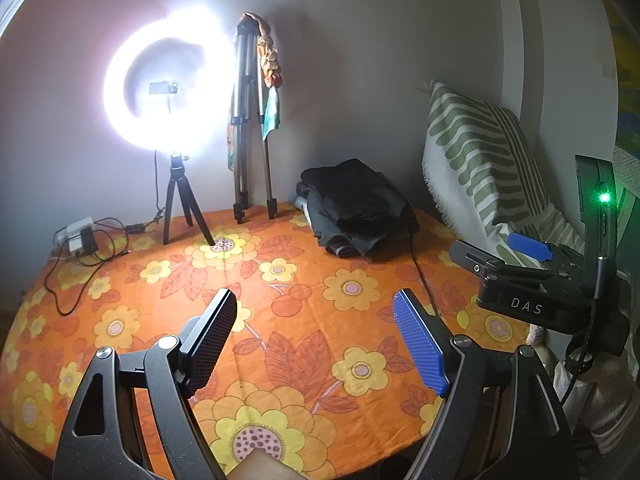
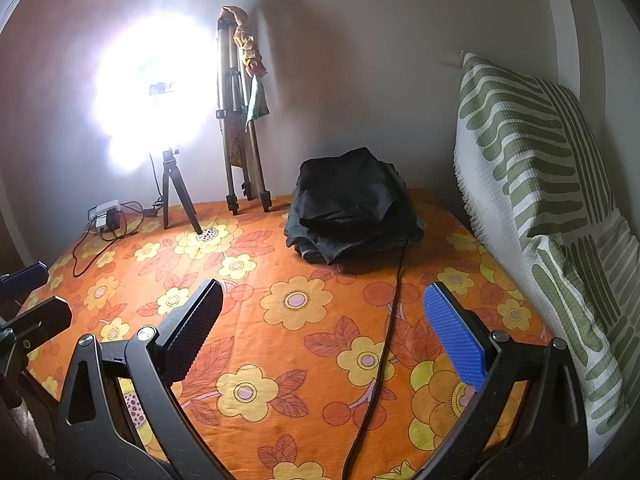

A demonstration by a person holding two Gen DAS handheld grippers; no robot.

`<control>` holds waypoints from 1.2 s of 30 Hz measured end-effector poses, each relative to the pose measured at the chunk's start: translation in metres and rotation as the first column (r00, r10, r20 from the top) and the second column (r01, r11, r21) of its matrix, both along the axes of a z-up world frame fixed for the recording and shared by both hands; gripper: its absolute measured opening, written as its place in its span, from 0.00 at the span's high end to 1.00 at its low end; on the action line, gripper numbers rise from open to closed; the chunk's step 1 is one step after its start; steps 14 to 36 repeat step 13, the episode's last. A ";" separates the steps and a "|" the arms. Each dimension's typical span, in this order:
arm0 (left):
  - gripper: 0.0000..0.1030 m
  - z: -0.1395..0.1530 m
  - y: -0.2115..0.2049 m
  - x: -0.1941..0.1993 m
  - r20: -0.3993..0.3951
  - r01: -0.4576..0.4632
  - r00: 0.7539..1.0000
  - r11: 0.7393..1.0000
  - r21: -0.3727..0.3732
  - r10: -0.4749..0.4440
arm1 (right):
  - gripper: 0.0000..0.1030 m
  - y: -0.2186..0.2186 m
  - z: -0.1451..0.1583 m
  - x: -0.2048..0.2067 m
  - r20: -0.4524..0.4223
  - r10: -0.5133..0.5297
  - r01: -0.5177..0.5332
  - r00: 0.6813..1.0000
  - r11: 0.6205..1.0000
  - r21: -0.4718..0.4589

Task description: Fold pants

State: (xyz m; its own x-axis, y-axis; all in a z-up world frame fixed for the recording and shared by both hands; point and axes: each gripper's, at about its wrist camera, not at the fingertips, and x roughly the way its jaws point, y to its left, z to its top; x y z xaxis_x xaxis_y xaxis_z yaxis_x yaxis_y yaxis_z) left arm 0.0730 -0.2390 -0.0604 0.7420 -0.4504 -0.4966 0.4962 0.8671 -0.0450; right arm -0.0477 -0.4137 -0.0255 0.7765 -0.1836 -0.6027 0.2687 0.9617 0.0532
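Note:
A pile of dark folded pants (image 1: 354, 210) (image 2: 350, 210) lies at the far side of the orange flowered bedspread (image 1: 304, 320) (image 2: 288, 344), near the wall. My left gripper (image 1: 314, 312) hovers open over the near part of the cloth, one black pad and one blue pad wide apart, nothing between them. My right gripper (image 2: 322, 308) is open too, over the cloth, well short of the pile. In the left wrist view the right gripper's body (image 1: 532, 280) shows at the right edge. In the right wrist view part of the left gripper (image 2: 28, 308) shows at the left edge.
A lit ring light on a small tripod (image 1: 182, 204) (image 2: 176, 196) and a folded tall tripod (image 1: 250, 128) (image 2: 238, 120) stand at the back. A power strip with cables (image 1: 78, 236) (image 2: 106, 214) lies back left. A black cable (image 2: 384, 328) crosses the cloth. A green-striped pillow (image 1: 480, 160) (image 2: 540, 200) leans at right.

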 end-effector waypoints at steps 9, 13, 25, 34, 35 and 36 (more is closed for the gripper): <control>0.22 0.001 -0.002 -0.002 0.007 0.000 1.000 1.000 0.003 0.000 | 0.01 0.002 0.000 0.000 -0.001 -0.001 0.001 1.000 1.000 -0.001; 0.22 0.001 -0.003 -0.002 0.008 0.000 1.000 1.000 0.003 0.000 | 0.01 0.003 -0.001 0.002 -0.003 0.006 -0.006 1.000 1.000 0.001; 0.22 0.001 -0.003 -0.002 0.008 0.000 1.000 1.000 0.003 0.000 | 0.01 0.003 -0.001 0.002 -0.003 0.006 -0.006 1.000 1.000 0.001; 0.22 0.001 -0.003 -0.002 0.008 0.000 1.000 1.000 0.003 0.000 | 0.01 0.003 -0.001 0.002 -0.003 0.006 -0.006 1.000 1.000 0.001; 0.22 0.001 -0.003 -0.002 0.008 0.000 1.000 1.000 0.003 0.000 | 0.01 0.003 -0.001 0.002 -0.003 0.006 -0.006 1.000 1.000 0.001; 0.22 0.001 -0.003 -0.002 0.008 0.000 1.000 1.000 0.003 0.000 | 0.01 0.003 -0.001 0.002 -0.003 0.006 -0.006 1.000 1.000 0.001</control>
